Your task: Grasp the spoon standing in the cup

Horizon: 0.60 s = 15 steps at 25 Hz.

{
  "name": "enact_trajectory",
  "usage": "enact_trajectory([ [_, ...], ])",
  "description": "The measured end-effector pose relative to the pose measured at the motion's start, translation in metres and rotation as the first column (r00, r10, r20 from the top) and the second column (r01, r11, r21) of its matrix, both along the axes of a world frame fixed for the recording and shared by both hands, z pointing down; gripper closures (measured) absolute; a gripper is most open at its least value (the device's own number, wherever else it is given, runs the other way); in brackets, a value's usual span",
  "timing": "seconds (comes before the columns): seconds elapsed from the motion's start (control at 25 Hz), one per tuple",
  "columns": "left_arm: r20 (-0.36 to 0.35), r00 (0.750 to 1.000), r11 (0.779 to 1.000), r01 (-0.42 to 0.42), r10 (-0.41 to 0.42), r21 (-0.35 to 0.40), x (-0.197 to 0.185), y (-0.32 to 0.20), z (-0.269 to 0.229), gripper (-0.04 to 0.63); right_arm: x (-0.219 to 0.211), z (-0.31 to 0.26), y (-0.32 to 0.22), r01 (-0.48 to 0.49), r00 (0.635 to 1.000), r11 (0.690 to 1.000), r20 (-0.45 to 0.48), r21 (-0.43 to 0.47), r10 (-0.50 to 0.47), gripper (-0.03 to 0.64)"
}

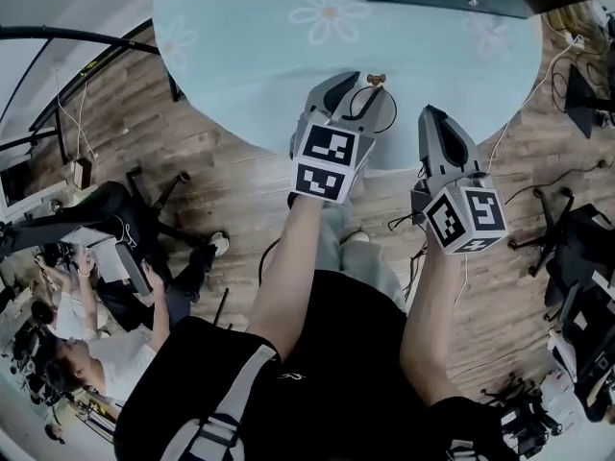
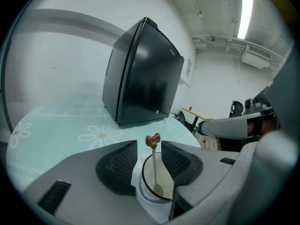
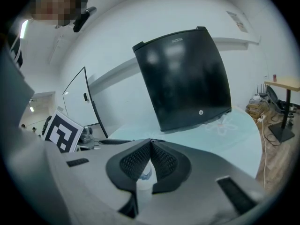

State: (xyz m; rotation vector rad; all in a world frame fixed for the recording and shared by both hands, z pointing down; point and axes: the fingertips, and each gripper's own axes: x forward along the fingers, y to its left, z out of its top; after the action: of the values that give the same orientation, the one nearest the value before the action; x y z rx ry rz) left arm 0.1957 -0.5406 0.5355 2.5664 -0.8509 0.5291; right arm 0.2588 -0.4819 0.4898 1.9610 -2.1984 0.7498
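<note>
A white cup [image 2: 140,187] with a dark rim stands near the front edge of the table. A thin spoon [image 2: 153,165] with a brown bow-shaped top stands upright in it. My left gripper [image 2: 149,156] is open, one jaw on each side of the cup's mouth. Its meshed pads [image 2: 123,165] do not touch the spoon's stem. In the head view the left gripper [image 1: 357,94] reaches over the table edge, with the spoon's top [image 1: 375,78] just past its tips. My right gripper [image 3: 150,144] is shut, tips touching, nothing in it. It hovers right of the left one [image 1: 432,115].
The round table [image 1: 240,46] has a pale blue cloth with daisy prints. A large black box [image 2: 140,74] stands at the far side behind the cup. Around the table are wooden floor, cables and office chairs [image 1: 567,248]. A person sits at lower left [image 1: 106,353].
</note>
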Motion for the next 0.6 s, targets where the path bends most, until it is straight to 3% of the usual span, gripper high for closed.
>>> enact_trajectory([
  [0.28, -0.016, 1.000, 1.000, -0.009, 0.009, 0.016, 0.012, -0.005, 0.002, 0.426, 0.007, 0.008, 0.010, -0.010, 1.000, 0.999, -0.028, -0.040, 0.009, 0.611],
  [0.36, -0.017, 1.000, 1.000, -0.003, 0.003, 0.028, 0.011, -0.006, -0.001, 0.454, 0.009, 0.004, 0.009, -0.017, 0.999, 0.999, -0.035, -0.037, 0.016, 0.611],
  [0.44, -0.023, 1.000, 0.999, 0.007, -0.006, 0.038, 0.009, -0.007, -0.003, 0.528, 0.009, 0.000, 0.007, -0.017, 0.999, 0.999, -0.040, -0.030, 0.015, 0.611],
  [0.6, -0.047, 0.999, 0.999, 0.021, -0.019, 0.048, 0.009, -0.006, -0.012, 0.529, 0.006, -0.006, 0.005, 0.007, 0.999, 1.000, -0.044, -0.023, -0.008, 0.611],
])
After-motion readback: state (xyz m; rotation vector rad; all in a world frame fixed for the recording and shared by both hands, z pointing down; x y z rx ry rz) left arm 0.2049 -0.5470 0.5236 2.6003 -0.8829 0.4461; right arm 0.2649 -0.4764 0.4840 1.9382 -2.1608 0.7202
